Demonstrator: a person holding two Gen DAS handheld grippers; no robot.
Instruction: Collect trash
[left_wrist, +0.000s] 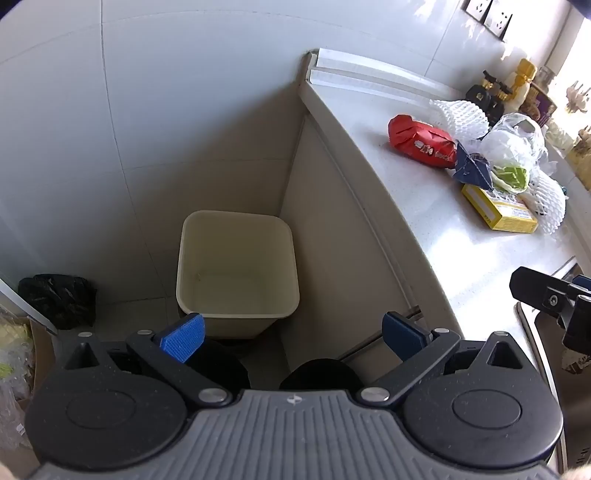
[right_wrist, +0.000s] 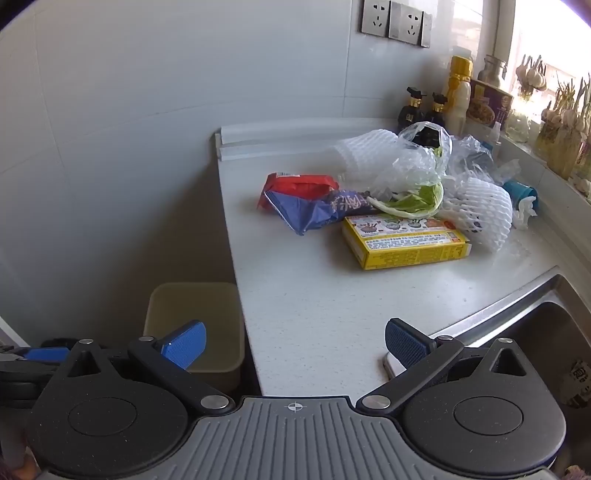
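Cream bin (left_wrist: 237, 264) sits empty on the floor at centre frame, left of the counter (right_wrist: 325, 302); left gripper (left_wrist: 293, 334) and right gripper (right_wrist: 295, 341) both gape wide, holding nothing. Best start, I judge: right gripper takes an outlying piece, lower-edge yellow box (right_wrist: 406, 240), not the tangled pile. Count: one red packet (right_wrist: 299, 182), one blue wrapper (right_wrist: 317, 212), two foam nets (right_wrist: 480, 208), one bin.

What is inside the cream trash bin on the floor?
The cream trash bin looks empty: its inner walls and bare bottom show, with only a tiny speck. The right wrist view, where the right gripper hides its near corner, adds nothing.
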